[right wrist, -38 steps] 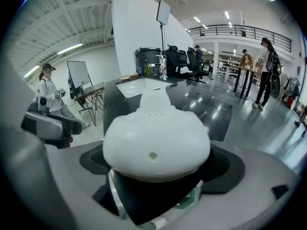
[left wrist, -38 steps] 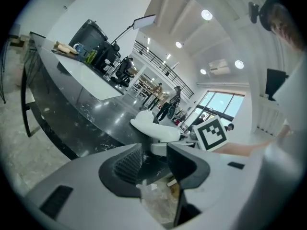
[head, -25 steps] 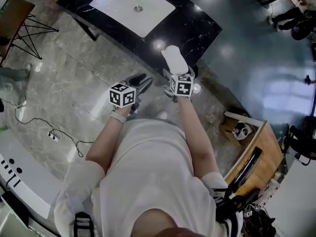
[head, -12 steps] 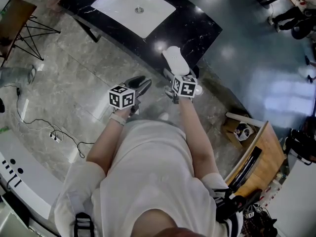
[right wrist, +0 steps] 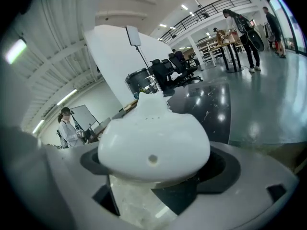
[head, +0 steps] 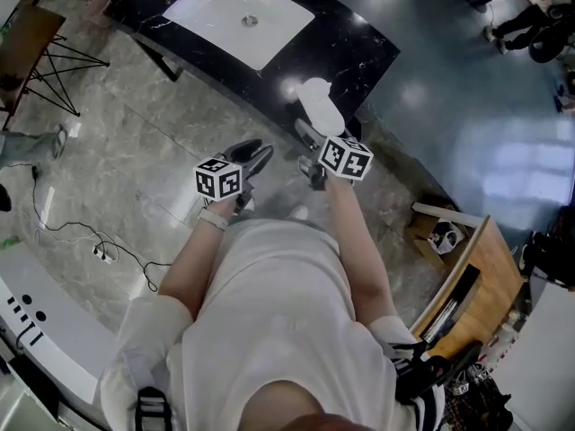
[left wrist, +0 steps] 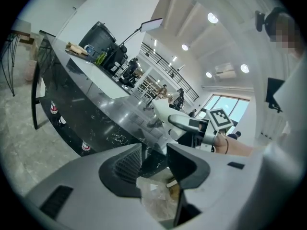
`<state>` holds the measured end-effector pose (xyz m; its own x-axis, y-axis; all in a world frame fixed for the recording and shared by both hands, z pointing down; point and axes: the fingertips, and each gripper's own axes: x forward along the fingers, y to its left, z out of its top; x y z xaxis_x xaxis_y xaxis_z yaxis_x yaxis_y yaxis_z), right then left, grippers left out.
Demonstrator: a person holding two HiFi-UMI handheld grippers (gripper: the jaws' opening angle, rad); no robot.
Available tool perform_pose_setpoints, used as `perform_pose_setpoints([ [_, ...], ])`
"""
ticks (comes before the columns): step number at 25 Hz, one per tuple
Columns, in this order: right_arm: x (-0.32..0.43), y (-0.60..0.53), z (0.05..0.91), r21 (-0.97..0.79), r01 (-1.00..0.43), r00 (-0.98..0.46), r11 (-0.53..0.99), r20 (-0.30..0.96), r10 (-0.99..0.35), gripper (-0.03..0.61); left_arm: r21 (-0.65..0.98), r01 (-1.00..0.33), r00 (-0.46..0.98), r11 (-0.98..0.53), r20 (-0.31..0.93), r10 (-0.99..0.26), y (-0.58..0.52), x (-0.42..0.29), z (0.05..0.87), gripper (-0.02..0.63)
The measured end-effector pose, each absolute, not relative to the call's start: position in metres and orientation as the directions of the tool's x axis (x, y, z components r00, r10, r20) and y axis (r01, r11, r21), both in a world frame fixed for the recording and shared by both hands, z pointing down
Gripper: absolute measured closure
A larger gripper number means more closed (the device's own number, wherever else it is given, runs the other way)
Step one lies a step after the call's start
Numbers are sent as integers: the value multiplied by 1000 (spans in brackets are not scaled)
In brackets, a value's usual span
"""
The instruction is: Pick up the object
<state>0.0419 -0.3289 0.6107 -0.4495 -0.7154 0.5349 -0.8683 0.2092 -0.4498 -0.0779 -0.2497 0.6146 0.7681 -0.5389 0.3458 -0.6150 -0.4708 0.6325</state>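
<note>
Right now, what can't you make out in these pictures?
- White object: right gripper view, so close it fills the frame; what it is is unclear.
- Pads of the right gripper: hidden behind that object.
- Things on the black counter: head view, cut by the top edge.
- Floor under the person: head view, their body hides it.

The object (right wrist: pixel 153 143) is plain white; the tabletop (head: pixel 355 57) black with white veins; the floor (head: pixel 135 142) grey, marbled; the sink (head: pixel 216 12) white.
</note>
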Motion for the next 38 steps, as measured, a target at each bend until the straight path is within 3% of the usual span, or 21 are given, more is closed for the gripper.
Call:
perform_pose_setpoints([
  [17, 37, -299, 478, -614, -703, -598, 358, 238, -765, 63, 643, -482, 838, -595, 139, -528, -258, -39, 535, 466],
  [38, 105, -220, 399, -581, -628, -657, 518, 40, -753, 64, 543, -172, 964, -822, -79, -254, -231, 73, 431, 466],
])
